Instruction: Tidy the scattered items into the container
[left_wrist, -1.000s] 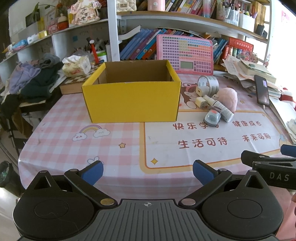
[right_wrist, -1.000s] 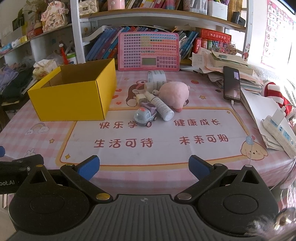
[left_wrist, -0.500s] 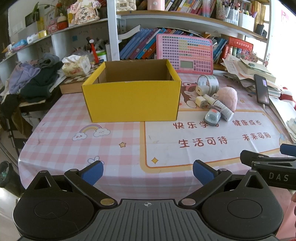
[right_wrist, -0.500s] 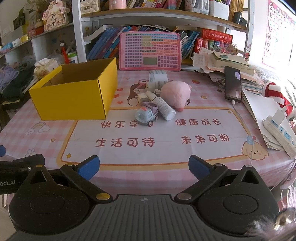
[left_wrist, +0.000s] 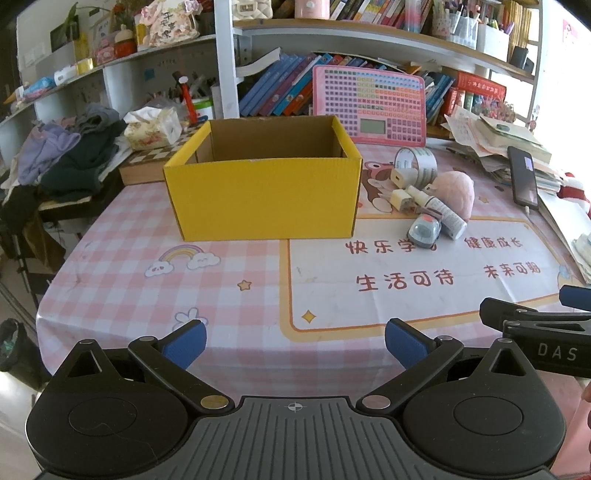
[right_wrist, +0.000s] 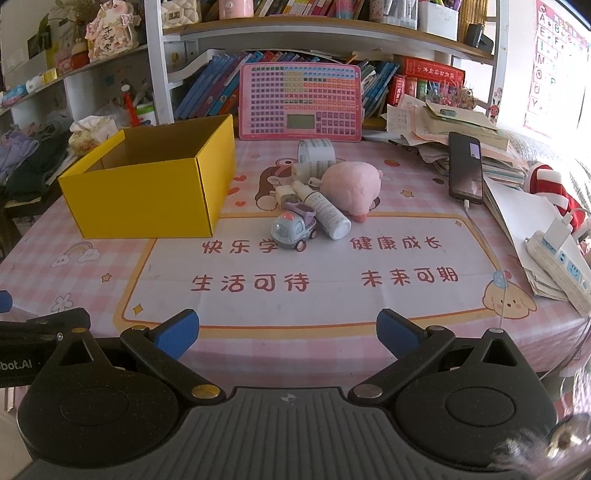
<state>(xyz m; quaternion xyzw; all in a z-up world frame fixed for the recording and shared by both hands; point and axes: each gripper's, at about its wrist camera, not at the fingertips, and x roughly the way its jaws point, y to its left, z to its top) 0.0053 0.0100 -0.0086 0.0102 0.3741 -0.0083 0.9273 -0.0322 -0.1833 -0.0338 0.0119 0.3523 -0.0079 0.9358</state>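
An open yellow cardboard box (left_wrist: 264, 195) (right_wrist: 151, 188) stands on the pink checked tablecloth; its inside looks empty. To its right lies a cluster: a small toy car (right_wrist: 293, 230) (left_wrist: 424, 232), a white spray bottle (right_wrist: 325, 214) (left_wrist: 439, 212), a pink plush toy (right_wrist: 351, 186) (left_wrist: 456, 190), a tape roll (right_wrist: 317, 153) (left_wrist: 415, 164) and white charger plugs (left_wrist: 400, 199). My left gripper (left_wrist: 293, 341) is open and empty at the near table edge. My right gripper (right_wrist: 288, 330) is open and empty, facing the cluster from a distance.
A pink toy keyboard (right_wrist: 300, 101) leans on bookshelves behind. A phone (right_wrist: 465, 171) on stacked papers and a power strip (right_wrist: 557, 258) lie at the right. Clothes (left_wrist: 62, 158) and a tissue pack (left_wrist: 153, 127) sit left of the box.
Both grippers have drifted slightly forward and stay open. Nothing on the table has moved.
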